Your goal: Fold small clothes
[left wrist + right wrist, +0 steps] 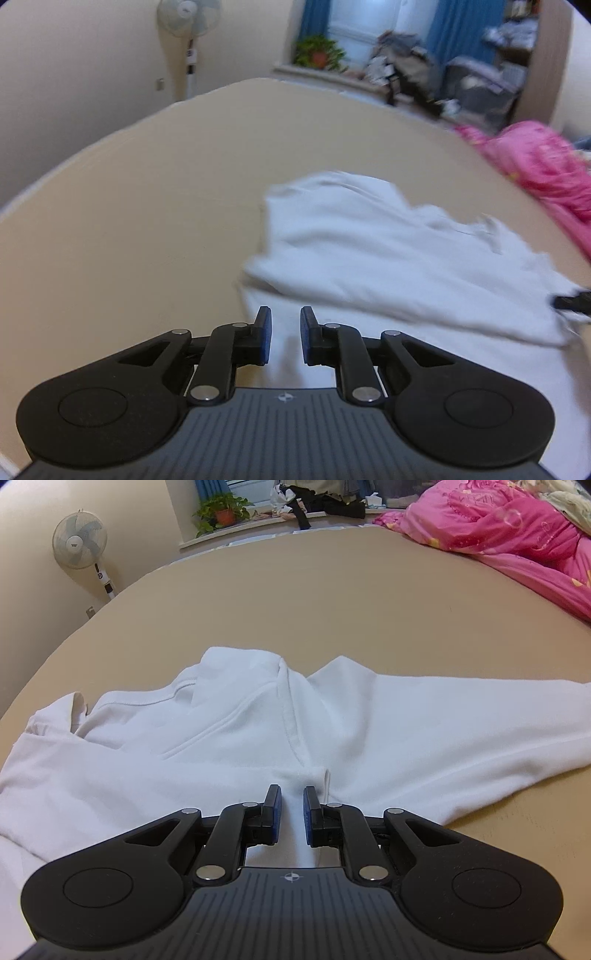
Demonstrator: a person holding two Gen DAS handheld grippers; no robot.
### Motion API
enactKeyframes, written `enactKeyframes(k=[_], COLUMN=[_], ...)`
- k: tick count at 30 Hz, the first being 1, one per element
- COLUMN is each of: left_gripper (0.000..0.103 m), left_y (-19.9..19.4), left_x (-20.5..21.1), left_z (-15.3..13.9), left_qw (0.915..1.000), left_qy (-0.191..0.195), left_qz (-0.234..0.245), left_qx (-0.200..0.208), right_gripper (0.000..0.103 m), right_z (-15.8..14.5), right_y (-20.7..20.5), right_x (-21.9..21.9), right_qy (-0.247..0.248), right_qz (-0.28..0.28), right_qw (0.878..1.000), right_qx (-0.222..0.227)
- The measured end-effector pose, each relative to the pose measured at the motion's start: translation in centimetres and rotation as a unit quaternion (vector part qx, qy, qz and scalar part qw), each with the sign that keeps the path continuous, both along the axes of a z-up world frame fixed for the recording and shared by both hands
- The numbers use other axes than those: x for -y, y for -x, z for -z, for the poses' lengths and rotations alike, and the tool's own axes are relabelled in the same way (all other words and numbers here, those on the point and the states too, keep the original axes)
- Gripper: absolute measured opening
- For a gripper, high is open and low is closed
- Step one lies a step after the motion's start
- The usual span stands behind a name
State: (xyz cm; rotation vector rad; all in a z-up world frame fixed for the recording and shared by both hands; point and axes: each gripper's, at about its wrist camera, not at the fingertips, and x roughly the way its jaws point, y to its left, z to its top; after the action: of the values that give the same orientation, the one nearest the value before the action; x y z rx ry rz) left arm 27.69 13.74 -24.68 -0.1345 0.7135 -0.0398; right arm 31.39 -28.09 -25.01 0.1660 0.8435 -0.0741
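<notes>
Both hand-held grippers, left [285, 336] & right [291, 814], sit slightly parted w/ nothing pinched. White garment [295, 720] lies spread on tan bed [295, 602], rumpled, sleeve out right. Looks soft, light, limp; prob best taken at hem or sleeve edges.

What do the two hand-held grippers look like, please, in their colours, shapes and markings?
The left gripper and the right gripper look alike. Each has a dark grey ribbed body bearing a small round crosshair mark, two rounded black lobes with a circular recess, and black linkage arms joined by silver pins. The fingers are black with blue pads on the inner faces. No cables, sleeves or hands are visible.
</notes>
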Motion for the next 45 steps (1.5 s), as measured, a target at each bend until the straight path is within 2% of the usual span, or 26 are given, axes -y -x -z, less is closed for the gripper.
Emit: enactKeyframes(k=[2,3,5,6,8,9,12,13,15,18,20,21,22,23,26,27,28,31,33,34,36,37,39,41,44,45], left_gripper=[0.018,0.018,0.019,0.019,0.019,0.019,0.019,0.019,0.019,0.019,0.019,0.019,0.019,0.019,0.019,0.019,0.019,0.019,0.019,0.019,0.019,0.019,0.019,0.019,0.019,0.019], left_y=[1.8,2.4,3.3,4.0,4.0,4.3,4.7,4.7,4.7,4.3,4.3,4.3,4.3,4.3,4.3,4.3,4.3,4.2,4.1,4.1,4.0,4.0,3.9,3.9,3.9,3.9], left_x=[2.2,3.2,4.8,5.2,6.2,6.6,6.9,6.9,6.8,6.5,6.3,6.2,6.2,6.2,6.2,6.3,6.3,6.3,6.4,6.4,6.5,6.6,6.8,6.8,7.0,7.0], left_z=[1.1,1.8,3.6,4.2,4.6,4.7,5.0,5.1,5.1,5.2,5.2,5.2,5.2,5.2,5.2,5.2,5.2,5.3,5.4,5.4,5.5,5.6,5.6,5.7,5.8,5.8], left_qw=[0.9994,0.9982,0.9932,0.9907,0.9877,0.9858,0.9815,0.9815,0.9816,0.9822,0.9828,0.9830,0.9832,0.9833,0.9833,0.9833,0.9833,0.9831,0.9828,0.9826,0.9821,0.9820,0.9816,0.9810,0.9806,0.9807], left_qy=[-0.016,-0.037,-0.091,-0.104,-0.127,-0.140,-0.162,-0.163,-0.162,-0.158,-0.154,-0.152,-0.151,-0.150,-0.150,-0.150,-0.150,-0.151,-0.152,-0.153,-0.155,-0.157,-0.159,-0.162,-0.163,-0.163], left_qz=[0.028,0.039,0.045,0.045,0.042,0.041,0.040,0.040,0.041,0.042,0.042,0.042,0.042,0.042,0.042,0.042,0.042,0.042,0.042,0.042,0.042,0.042,0.043,0.043,0.042,0.043], left_qx=[0.016,0.026,0.056,0.075,0.081,0.084,0.093,0.093,0.093,0.092,0.093,0.093,0.094,0.094,0.094,0.094,0.094,0.095,0.096,0.097,0.097,0.097,0.097,0.098,0.100,0.099], right_gripper=[0.012,0.012,0.000,0.000,0.000,0.000,0.000,0.000,0.001,0.004,0.006,0.014,0.028,0.031,0.030,0.011,0.005,0.004,0.004,0.004,0.008,0.014,0.015,0.016,0.018,0.023], right_z=[0.0,0.1,0.2,0.2,-0.5,-1.4,-5.1,-5.6,-5.0,-2.4,-1.5,-1.0,-0.5,-0.1,0.2,0.1,-0.2,-3.0,-4.8,-5.1,-4.2,-3.2,-1.9,-2.6,-4.2,-4.1], right_y=[-0.4,-0.5,-0.6,-0.6,-0.4,-0.2,0.8,0.7,-0.2,-1.1,-1.0,-1.0,-1.0,-1.0,-0.8,-0.6,-0.6,-0.1,0.3,0.3,-0.5,-1.0,-1.6,-0.8,0.1,0.2], right_x=[0.0,-0.1,-0.3,-0.3,0.0,0.2,0.7,1.0,2.3,4.3,4.3,4.0,3.5,3.1,1.3,1.2,1.1,1.4,1.2,1.3,2.2,2.8,4.2,4.7,3.7,3.3], right_qy=[0.003,0.005,0.010,0.008,-0.007,-0.011,-0.004,0.006,-0.003,-0.086,-0.091,-0.082,-0.068,-0.058,-0.009,0.007,0.009,-0.001,0.017,0.036,0.062,0.061,0.038,0.009,-0.019,-0.024], right_qz=[-0.001,-0.005,-0.015,-0.015,-0.008,-0.005,-0.013,-0.006,0.011,0.016,0.019,0.011,0.002,-0.006,-0.020,-0.020,-0.022,-0.008,-0.014,-0.004,0.031,0.044,0.062,0.084,0.020,-0.008], right_qw=[1.000,1.000,1.000,1.000,0.999,0.998,0.985,0.982,0.987,0.994,0.995,0.996,0.998,0.998,1.000,1.000,0.999,0.995,0.987,0.984,0.986,0.990,0.995,0.993,0.993,0.994], right_qx=[0.003,0.004,0.012,0.015,0.033,0.056,0.174,0.188,0.161,0.062,0.034,0.021,0.008,0.002,0.008,0.014,0.024,0.104,0.162,0.172,0.150,0.123,0.068,0.085,0.115,0.103])
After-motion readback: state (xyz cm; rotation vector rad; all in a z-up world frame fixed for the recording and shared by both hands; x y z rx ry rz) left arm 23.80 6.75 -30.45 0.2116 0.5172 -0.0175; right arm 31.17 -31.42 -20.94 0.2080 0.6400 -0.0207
